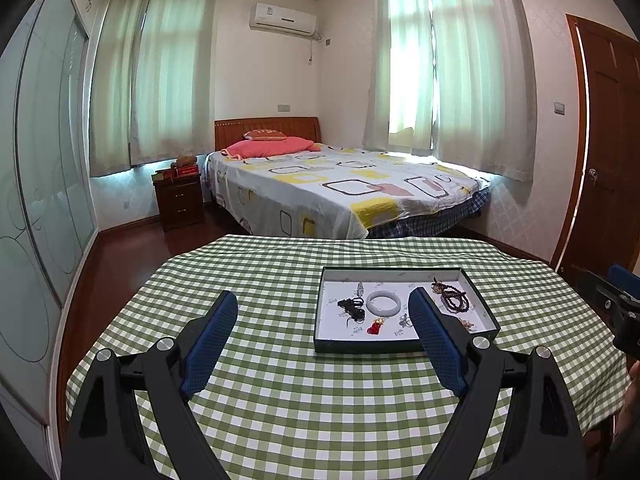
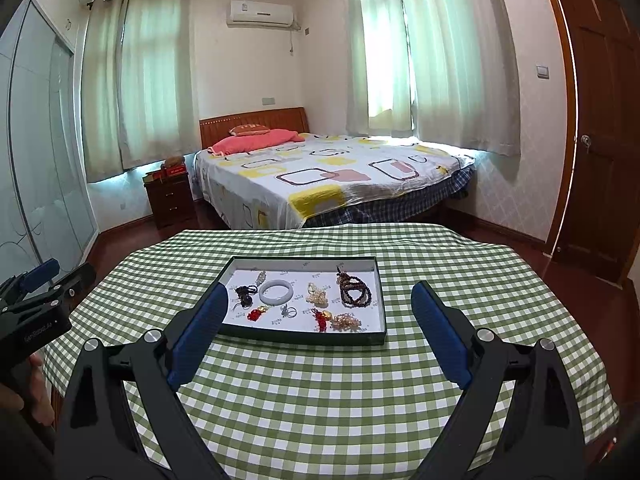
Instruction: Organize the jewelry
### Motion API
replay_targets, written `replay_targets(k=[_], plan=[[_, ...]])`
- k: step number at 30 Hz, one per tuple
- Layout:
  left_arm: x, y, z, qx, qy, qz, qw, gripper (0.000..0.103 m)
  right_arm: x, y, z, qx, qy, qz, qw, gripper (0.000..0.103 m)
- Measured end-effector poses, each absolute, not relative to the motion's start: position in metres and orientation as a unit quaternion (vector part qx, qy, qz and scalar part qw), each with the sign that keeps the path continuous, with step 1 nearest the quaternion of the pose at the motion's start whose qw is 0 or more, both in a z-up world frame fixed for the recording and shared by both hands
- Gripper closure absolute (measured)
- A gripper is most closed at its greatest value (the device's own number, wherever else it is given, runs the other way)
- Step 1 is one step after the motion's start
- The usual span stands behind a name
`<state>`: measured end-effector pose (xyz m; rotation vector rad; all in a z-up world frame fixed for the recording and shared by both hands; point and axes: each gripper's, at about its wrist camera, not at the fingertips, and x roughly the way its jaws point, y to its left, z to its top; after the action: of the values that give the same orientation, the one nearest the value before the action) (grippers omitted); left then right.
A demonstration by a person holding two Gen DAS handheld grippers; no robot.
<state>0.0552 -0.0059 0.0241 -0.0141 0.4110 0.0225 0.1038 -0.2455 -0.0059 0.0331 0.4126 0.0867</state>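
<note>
Both grippers hang above the near part of the counter (image 2: 320,400), which is covered in green check cloth, and both stand with jaws wide apart, holding nothing. The jewelry lies in a shallow dark-rimmed tray (image 2: 304,338) set on the far half of the counter, its long axis running left to right. From the right gripper (image 2: 320,312) the tray lies straight ahead and slightly left: its left finger overlaps the tray's near left corner in that view. From the left gripper (image 1: 324,316) the tray lies ahead and to the right, with that gripper's right finger crossing the tray's right half. So the right gripper looks the better placed for most pieces, the left for those at the tray's left end. Inside, a pale bangle (image 2: 276,292) lies flat left of centre, a black cord piece (image 2: 245,295) just left of it, a red charm (image 2: 256,314) nearer, dark prayer beads (image 2: 356,290) coiled at the far right, and pale gold clusters (image 2: 318,296) between. The pieces sit close together, so any reach would probably need a narrow, aimed approach from the near side.
</note>
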Motion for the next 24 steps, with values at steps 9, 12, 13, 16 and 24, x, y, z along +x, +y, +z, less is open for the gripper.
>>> replay_targets(k=[9, 12, 13, 16, 24], plan=[[0.0545, -0.0035, 0.0244, -0.012, 0.204, 0.013, 0.979, 0.019, 0.1025, -0.2432, -0.0062, 0.015, 0.204, 0.044, 0.978, 0.012], [0.055, -0.0041, 0.0237, -0.013, 0.205, 0.013, 0.979, 0.019, 0.1019, -0.2422, -0.0065, 0.015, 0.205, 0.045, 0.978, 0.012], [0.0551, -0.0041, 0.0234, -0.014, 0.206, 0.013, 0.978, 0.019, 0.1016, -0.2419, -0.0066, 0.015, 0.205, 0.045, 0.978, 0.012], [0.0554, -0.0038, 0.0233, -0.015, 0.206, 0.014, 0.978, 0.019, 0.1016, -0.2416, -0.0067, 0.015, 0.205, 0.045, 0.978, 0.012], [0.0532, -0.0033, 0.0253, -0.015, 0.202, 0.014, 0.979, 0.019, 0.102, -0.2405, -0.0074, 0.014, 0.205, 0.046, 0.978, 0.012]])
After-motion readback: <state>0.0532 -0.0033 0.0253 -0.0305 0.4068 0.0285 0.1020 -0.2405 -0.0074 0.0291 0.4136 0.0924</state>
